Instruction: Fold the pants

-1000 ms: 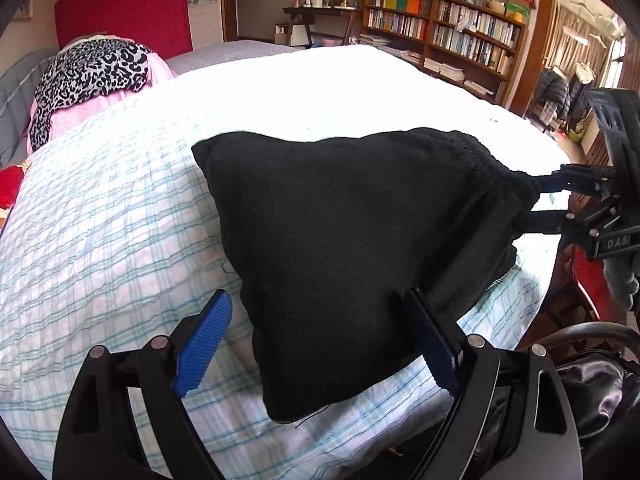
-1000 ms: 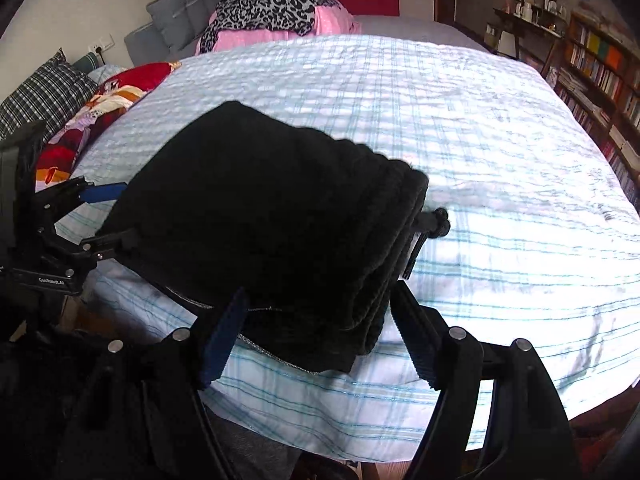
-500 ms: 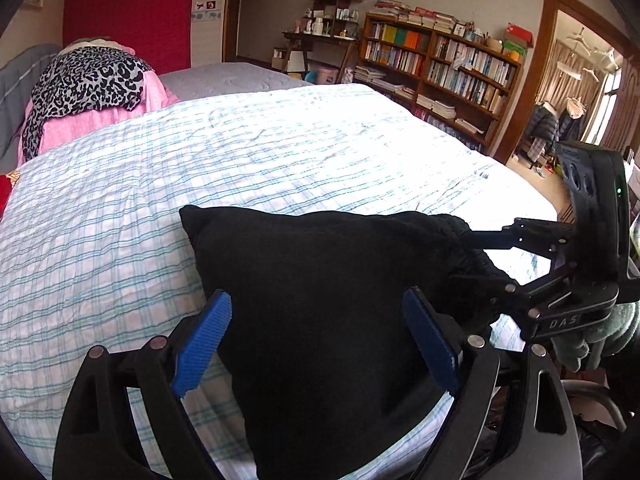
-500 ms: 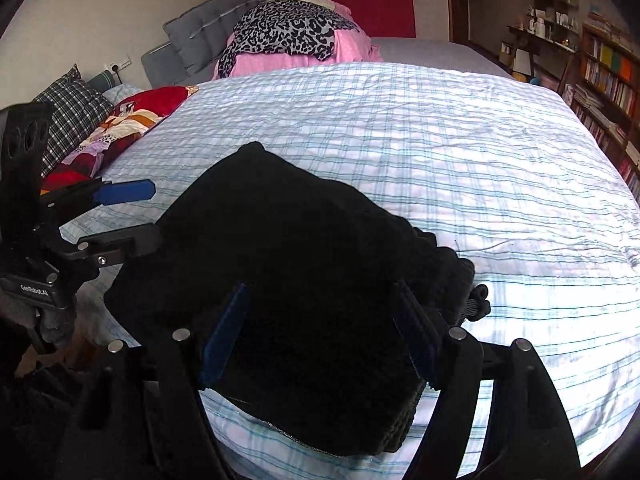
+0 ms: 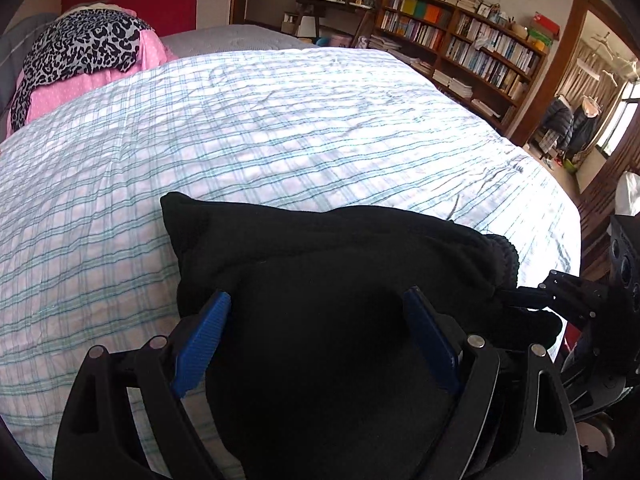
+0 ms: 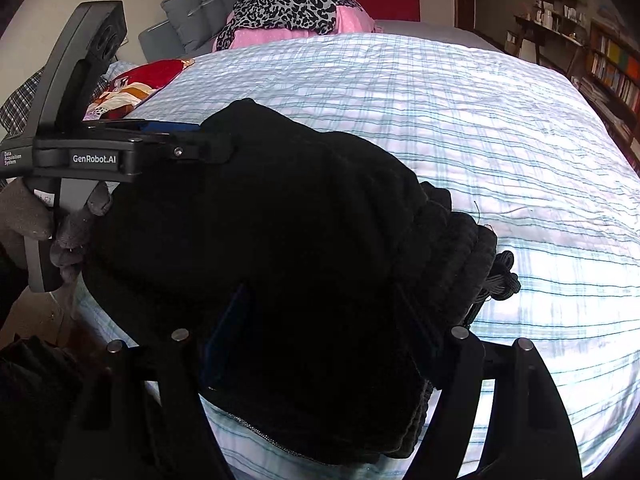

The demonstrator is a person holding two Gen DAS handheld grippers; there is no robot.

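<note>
Checked bedspread (image 5: 280,128) carries folded black pants (image 5: 340,280) at its near edge; both grippers, left gripper (image 5: 316,336) and right gripper (image 6: 320,340), straddle them spread wide, and should press evenly.

A leopard-print cloth (image 5: 80,46) lies over pink bedding (image 5: 132,64) at the far edge of the plaid-sheeted bed (image 5: 280,120), with a bookshelf (image 5: 460,52) beyond its far right corner

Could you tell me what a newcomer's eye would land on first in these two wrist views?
First the bulky folded black fleece pants, a dark mass on the near edge of the pale blue-checked bedspread, with their ribbed waistband toward the right side. Next the left tongs and right tongs, both straddling the bundle with blue pads spread wide. Farther off, a leopard-print cloth on pink bedding at the head of the bed.
</note>
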